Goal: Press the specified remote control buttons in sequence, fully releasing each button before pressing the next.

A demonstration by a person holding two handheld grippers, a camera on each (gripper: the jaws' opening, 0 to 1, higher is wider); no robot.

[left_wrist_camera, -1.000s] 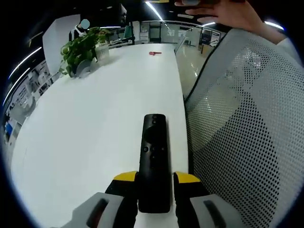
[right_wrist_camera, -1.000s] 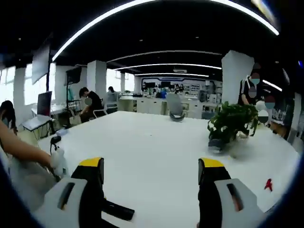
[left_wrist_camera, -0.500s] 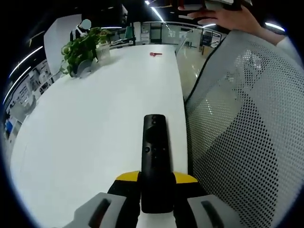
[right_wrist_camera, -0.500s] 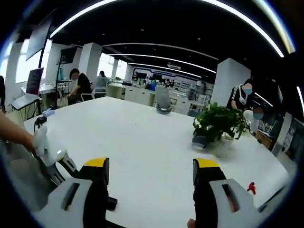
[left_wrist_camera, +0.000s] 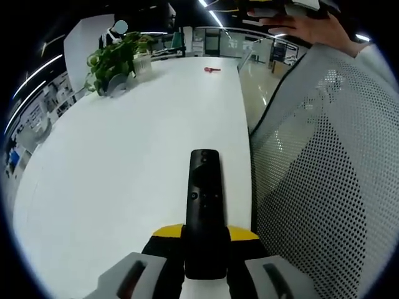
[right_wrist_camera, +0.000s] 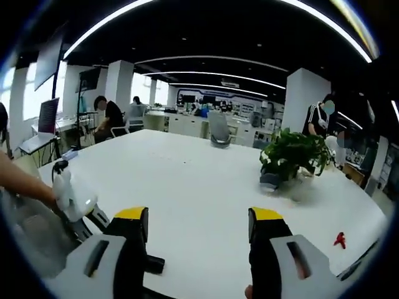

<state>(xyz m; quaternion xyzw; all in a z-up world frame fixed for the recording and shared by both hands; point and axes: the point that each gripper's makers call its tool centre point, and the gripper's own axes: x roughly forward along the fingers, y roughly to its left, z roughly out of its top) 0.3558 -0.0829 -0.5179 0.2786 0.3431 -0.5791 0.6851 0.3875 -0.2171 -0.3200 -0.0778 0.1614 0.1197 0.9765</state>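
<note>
Black remote control: clamped at its near end in left claw, lying lengthwise on white worktop. Right claw: jaws spread wide, empty, above worktop. Potted plant stands farther back.

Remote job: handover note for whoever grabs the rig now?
Left tool: shut on the black remote, which points away along the white table, near the table's edge beside a mesh chair back.
Right tool: open, empty, hanging above the table; the remote's tip shows low by its left jaw.
Nearby: potted plant, small red item toward the far side.
Done: remote is gripped and steadied.
Left: no button is being pressed right now; whether any press has been made can't be told. Do the presses, releasing fully between them.
</note>
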